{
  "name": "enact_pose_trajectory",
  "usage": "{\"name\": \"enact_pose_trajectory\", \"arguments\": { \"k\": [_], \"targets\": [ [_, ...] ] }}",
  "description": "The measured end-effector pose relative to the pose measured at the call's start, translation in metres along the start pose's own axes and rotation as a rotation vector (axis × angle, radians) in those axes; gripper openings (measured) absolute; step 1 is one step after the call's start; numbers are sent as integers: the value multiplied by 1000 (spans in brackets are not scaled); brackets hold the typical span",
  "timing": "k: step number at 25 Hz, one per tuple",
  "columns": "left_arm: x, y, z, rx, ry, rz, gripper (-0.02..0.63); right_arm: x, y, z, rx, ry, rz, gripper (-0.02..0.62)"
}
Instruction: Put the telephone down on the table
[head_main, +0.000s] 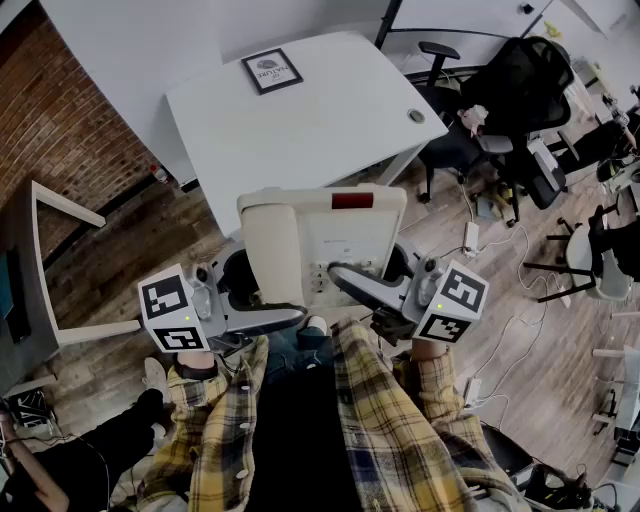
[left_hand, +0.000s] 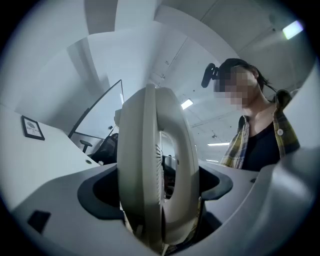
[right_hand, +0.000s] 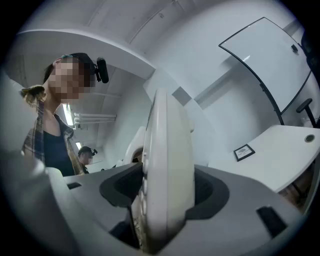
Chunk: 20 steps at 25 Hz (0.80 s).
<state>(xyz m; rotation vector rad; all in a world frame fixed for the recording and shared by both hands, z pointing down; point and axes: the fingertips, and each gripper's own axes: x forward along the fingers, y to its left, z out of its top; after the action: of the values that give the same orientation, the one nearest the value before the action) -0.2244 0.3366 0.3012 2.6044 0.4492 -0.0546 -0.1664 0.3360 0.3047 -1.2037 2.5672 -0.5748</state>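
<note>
Left claw (head_main: 272, 318) clamps the phone (head_main: 320, 235) at its handset side, right claw (head_main: 362, 287) clamps the keypad side; phone held in air, close to the surface (head_main: 300, 130)

left gripper (head_main: 262, 312): about level, jaws clamped on the telephone's (head_main: 320, 240) handset side
right gripper (head_main: 372, 288): level, clamped on the opposite edge
arms (head_main: 215, 420): both out front, grippers facing inward toward each other

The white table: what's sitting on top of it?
A framed sign near its far edge and a round cable hole at the right. The telephone, gripped by the left gripper and right gripper, hides the near edge of the table, so that part is unseen.
</note>
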Motion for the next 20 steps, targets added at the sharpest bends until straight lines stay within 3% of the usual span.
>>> {"name": "enact_pose_trajectory", "arguments": {
  "k": [14, 20],
  "targets": [
    [-1, 8, -8, -10, 7, -24, 417, -1, -7, -8, 5, -27, -20, 252],
    [39, -22, -26, -14, 45, -9, 417, -53, 1, -9, 34, -52, -13, 253]
  ]
}}
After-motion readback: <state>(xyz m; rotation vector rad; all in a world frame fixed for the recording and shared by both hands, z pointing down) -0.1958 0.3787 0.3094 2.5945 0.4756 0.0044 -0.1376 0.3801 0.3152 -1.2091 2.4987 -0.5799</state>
